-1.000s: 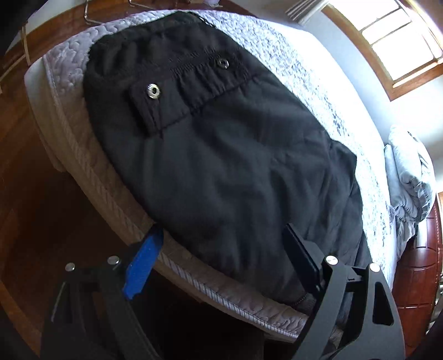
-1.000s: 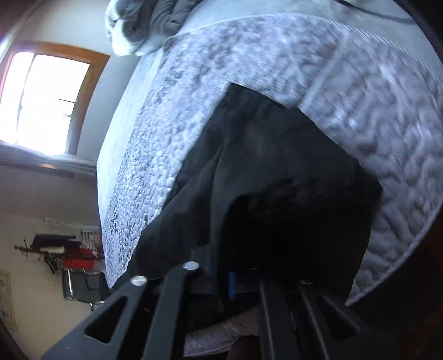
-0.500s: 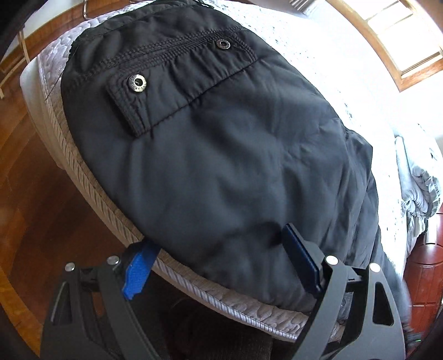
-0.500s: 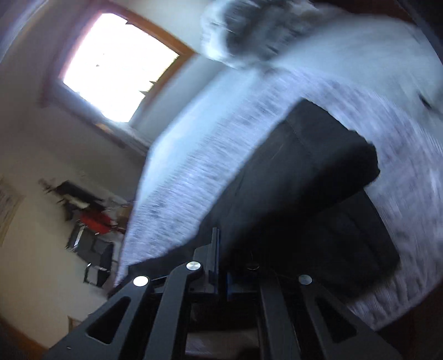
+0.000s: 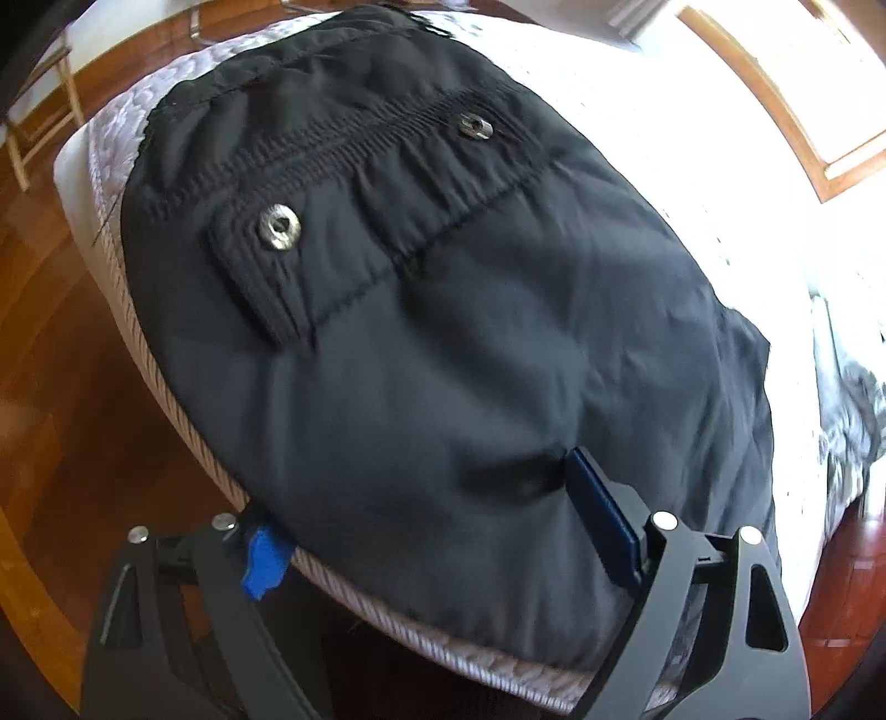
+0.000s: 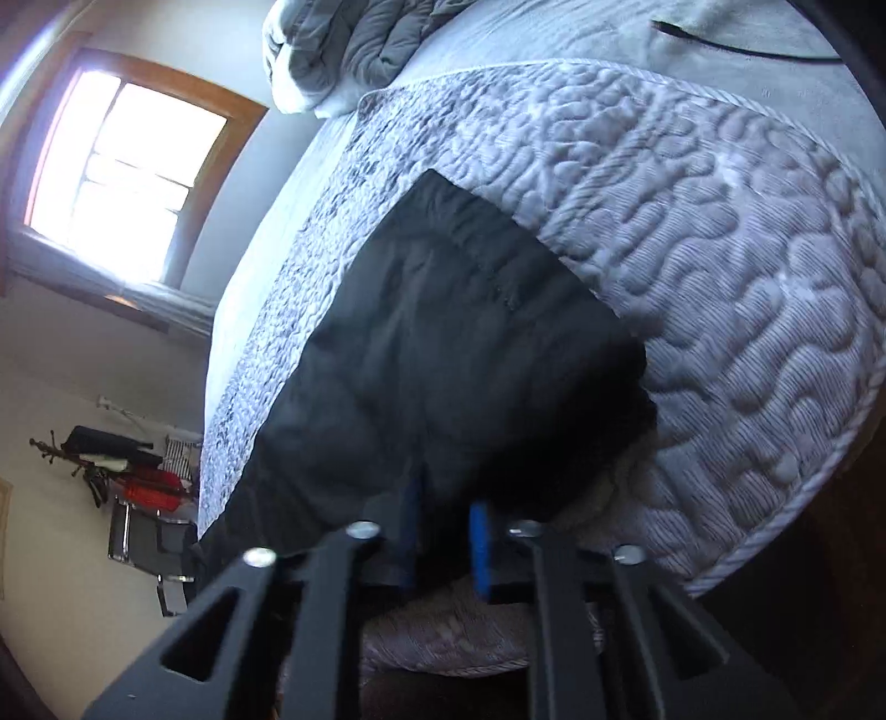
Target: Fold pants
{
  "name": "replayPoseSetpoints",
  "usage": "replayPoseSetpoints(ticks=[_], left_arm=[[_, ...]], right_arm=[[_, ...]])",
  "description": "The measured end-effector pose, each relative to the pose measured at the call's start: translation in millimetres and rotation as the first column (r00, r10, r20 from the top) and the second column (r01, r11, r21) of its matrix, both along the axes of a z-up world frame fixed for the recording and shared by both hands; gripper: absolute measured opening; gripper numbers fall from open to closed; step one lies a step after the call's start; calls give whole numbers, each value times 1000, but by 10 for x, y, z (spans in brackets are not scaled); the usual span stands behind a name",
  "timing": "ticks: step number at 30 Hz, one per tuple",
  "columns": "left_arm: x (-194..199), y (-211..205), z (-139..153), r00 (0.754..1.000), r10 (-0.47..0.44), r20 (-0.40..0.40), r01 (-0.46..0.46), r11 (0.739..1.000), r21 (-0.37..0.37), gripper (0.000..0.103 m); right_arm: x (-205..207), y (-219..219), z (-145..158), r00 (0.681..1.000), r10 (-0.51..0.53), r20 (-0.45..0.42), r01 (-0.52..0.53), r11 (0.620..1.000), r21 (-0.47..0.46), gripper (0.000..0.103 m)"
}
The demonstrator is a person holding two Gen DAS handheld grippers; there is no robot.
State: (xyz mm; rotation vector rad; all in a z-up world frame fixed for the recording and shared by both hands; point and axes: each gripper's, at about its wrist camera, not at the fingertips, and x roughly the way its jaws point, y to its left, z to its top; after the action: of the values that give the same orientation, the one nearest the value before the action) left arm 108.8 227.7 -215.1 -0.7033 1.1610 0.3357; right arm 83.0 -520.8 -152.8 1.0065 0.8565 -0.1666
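Black pants [image 5: 443, 332] lie flat on a quilted mattress [image 5: 111, 166], the waistband with two metal snaps at the far end. My left gripper [image 5: 432, 526] is open wide, its blue pads straddling the near edge of the pants at the mattress edge, one pad under the fabric. In the right wrist view the pants' folded leg end [image 6: 443, 360] lies on the quilt. My right gripper [image 6: 446, 531] stands slightly open at the near edge of the fabric, the cloth lying between its blue pads.
The mattress edge [image 5: 387, 615] drops to a wooden floor [image 5: 44, 360]. A bunched grey duvet [image 6: 343, 50] lies at the head of the bed. A window [image 6: 122, 171] and a chair with clothes [image 6: 138, 498] stand beyond.
My right gripper carried the leg end over and laid it down on the pants, then its jaws parted. My left gripper moved closer onto the pants' near edge.
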Motion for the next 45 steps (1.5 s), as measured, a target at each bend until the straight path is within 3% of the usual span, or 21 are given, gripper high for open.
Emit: replayPoseSetpoints(ticks=[4,6,7,8,10,17,23,28,30,34,35,40,45], left_arm=[[131,76,-20,1000,13,-18,-13,1000,3,83],[150,85,-13,1000,14,-22,-14,1000,6,84],[155,80,0,1000,14,-22,-14,1000,9,83],[155,67,32,1000,3,-18,-3,1000,16,82],[114,41,77,1000,-21,-13,21,999,32,82],[-217,106,427,998,-41,47,35,992,123,91],[-352,275,281,1000,-27,-9,27,997,66,91],[-245,371,127,1000,-5,-21,6,1000,26,91],[-177,412,59,1000,1,-29,-1,1000,15,91],[-1,489,-12,999,23,-26,-22,1000,19,92],[38,479,-5,1000,20,-19,-19,999,29,91],[236,320,133,1000,-29,3,28,993,111,81],[425,243,196,998,-21,52,19,999,30,60]], right_arm=[[62,99,33,995,47,-92,-50,998,-23,10],[33,144,17,994,55,-92,-58,998,-32,15],[5,160,40,995,54,-83,-57,998,-35,25],[-34,169,55,996,55,-69,-57,998,-22,43],[-164,164,107,999,38,-9,-38,999,2,52],[-400,-55,93,999,-52,6,51,995,81,62],[-362,-140,-140,994,-106,-1,105,982,155,62],[-132,-95,-205,994,-112,-17,114,980,162,62],[-55,-99,-227,993,-118,-19,120,974,190,58],[124,-85,-156,995,-104,-1,102,977,188,17],[171,-95,-113,996,-94,10,90,979,180,13],[332,-126,300,997,-27,66,22,997,77,8],[366,-286,752,990,-17,140,17,1000,2,8]])
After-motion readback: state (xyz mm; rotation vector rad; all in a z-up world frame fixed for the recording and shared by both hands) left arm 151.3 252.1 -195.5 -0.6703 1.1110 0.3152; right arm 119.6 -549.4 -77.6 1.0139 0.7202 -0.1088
